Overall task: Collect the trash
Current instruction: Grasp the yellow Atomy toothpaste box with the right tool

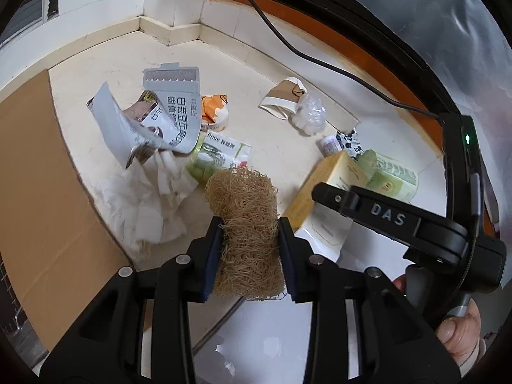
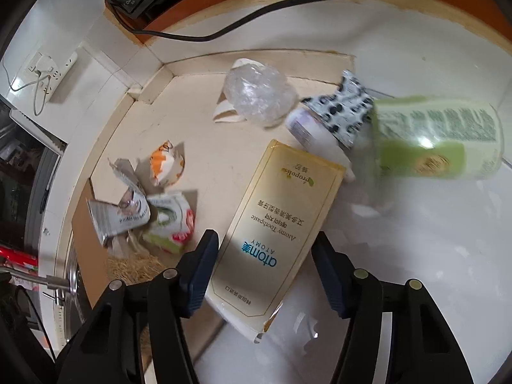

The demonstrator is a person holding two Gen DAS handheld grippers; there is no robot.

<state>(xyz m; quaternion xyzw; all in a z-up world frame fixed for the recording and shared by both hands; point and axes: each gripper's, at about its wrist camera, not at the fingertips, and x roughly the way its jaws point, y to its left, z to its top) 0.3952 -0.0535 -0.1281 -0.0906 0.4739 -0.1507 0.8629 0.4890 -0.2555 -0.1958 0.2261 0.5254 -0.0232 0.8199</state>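
The left gripper [image 1: 250, 246] has its two dark pads pressed into the sides of a tan loofah scrubber [image 1: 246, 224], a loose fibrous wad that bulges above and below the pads; it looks very light and springy, so it probably needs only modest squeeze, and the coarse fibres should grip the pads well, though it may sag or shed strands. The right gripper [image 2: 264, 270] stands wide open with its fingers on either side of the lower part of a cream toothpaste box [image 2: 275, 233] that lies flat on the pale floor [image 1: 256, 73]; neither pad appears to touch the box yet. That box is likely light, thin card with a glossy face, stiff along its length but easily crushed across its width, so taking it across the narrow sides near the middle seems best, with a gentle close. Beyond it lie a green bottle [image 2: 435, 137], blurred in the right view, a patterned wrapper [image 2: 345, 108] over a small white jar [image 2: 304, 124], and a crumpled clear plastic ball [image 2: 259, 92]. To the left sit a torn grey carton [image 1: 169, 112], white tissue [image 1: 153, 198], an orange-and-white wrapper [image 1: 216, 108], a squashed paper cup [image 1: 283, 97] and a sheet of cardboard [image 1: 38, 192].
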